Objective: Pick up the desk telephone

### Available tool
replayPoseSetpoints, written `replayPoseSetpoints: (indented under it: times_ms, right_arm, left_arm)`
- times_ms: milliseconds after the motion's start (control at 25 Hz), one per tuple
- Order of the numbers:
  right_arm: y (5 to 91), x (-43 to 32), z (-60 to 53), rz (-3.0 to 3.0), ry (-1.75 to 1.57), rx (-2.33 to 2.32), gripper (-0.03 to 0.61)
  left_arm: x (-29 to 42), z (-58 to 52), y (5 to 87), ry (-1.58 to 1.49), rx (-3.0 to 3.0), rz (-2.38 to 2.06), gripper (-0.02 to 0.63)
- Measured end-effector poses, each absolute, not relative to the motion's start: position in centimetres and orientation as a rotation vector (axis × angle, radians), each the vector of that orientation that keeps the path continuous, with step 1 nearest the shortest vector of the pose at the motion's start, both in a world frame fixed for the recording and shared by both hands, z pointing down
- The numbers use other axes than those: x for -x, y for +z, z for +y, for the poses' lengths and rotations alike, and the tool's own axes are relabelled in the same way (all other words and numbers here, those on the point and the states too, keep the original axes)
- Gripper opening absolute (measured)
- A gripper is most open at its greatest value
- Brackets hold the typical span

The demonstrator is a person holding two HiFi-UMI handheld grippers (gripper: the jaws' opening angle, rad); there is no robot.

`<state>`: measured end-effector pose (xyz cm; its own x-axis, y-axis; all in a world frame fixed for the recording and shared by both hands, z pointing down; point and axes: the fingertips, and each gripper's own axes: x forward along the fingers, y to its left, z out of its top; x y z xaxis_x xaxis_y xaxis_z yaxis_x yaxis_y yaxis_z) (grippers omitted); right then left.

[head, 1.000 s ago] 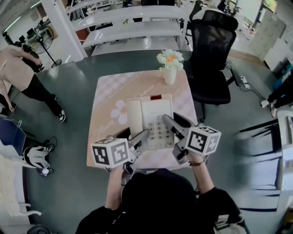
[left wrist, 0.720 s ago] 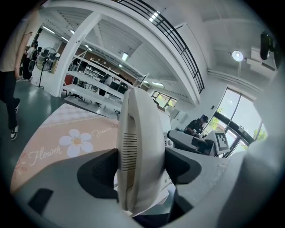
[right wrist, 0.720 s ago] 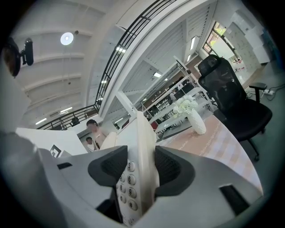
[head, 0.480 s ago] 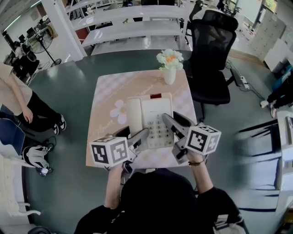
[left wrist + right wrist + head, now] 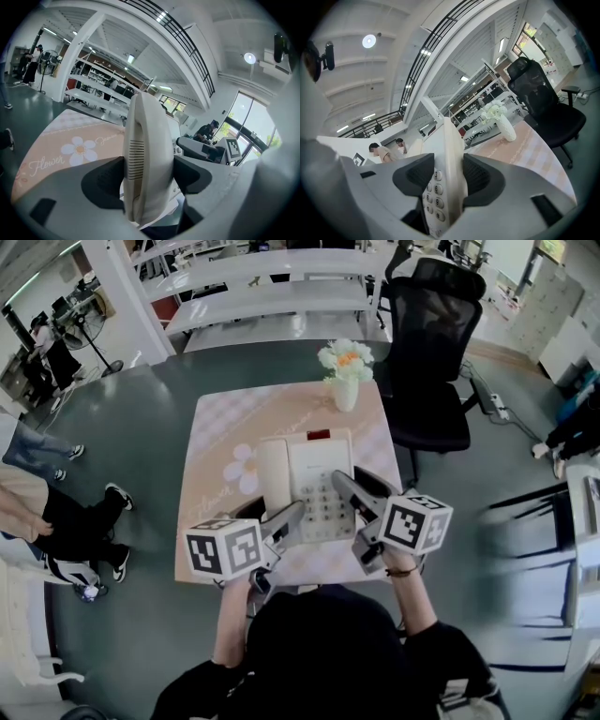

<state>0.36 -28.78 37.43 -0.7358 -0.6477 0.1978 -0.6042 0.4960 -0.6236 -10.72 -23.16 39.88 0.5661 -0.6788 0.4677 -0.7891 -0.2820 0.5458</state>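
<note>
The white desk telephone (image 5: pixel 309 479) lies on a small table (image 5: pixel 225 427) with a peach flower-print cloth, its handset on the left and its keypad on the right. My left gripper (image 5: pixel 286 521) is shut on the phone's left near edge. In the left gripper view the handset side (image 5: pixel 145 154) is pinched between both pads. My right gripper (image 5: pixel 352 491) is shut on the phone's right edge. In the right gripper view the keypad edge (image 5: pixel 447 154) fills the gap between the jaws. I cannot tell whether the phone's base still touches the table.
A white vase of flowers (image 5: pixel 345 371) stands at the table's far edge, behind the phone. A black office chair (image 5: pixel 436 352) is to the right of the table. A person's legs (image 5: pixel 56 512) and a bag (image 5: pixel 75 568) are on the floor at the left.
The phone and both grippers have kept still. At the left edge of the head view a person has walked toward the lower left.
</note>
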Motion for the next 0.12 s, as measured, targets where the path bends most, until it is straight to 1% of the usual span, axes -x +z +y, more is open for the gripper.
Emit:
replayPoseSetpoints:
  times_ms: [120]
  right_arm:
    - [37.35,-0.46,-29.19,2.661,-1.077,1.115,0.181]
  left_arm:
    - [10.63,-23.60,39.74,0.185,-2.034,-1.175,0.316]
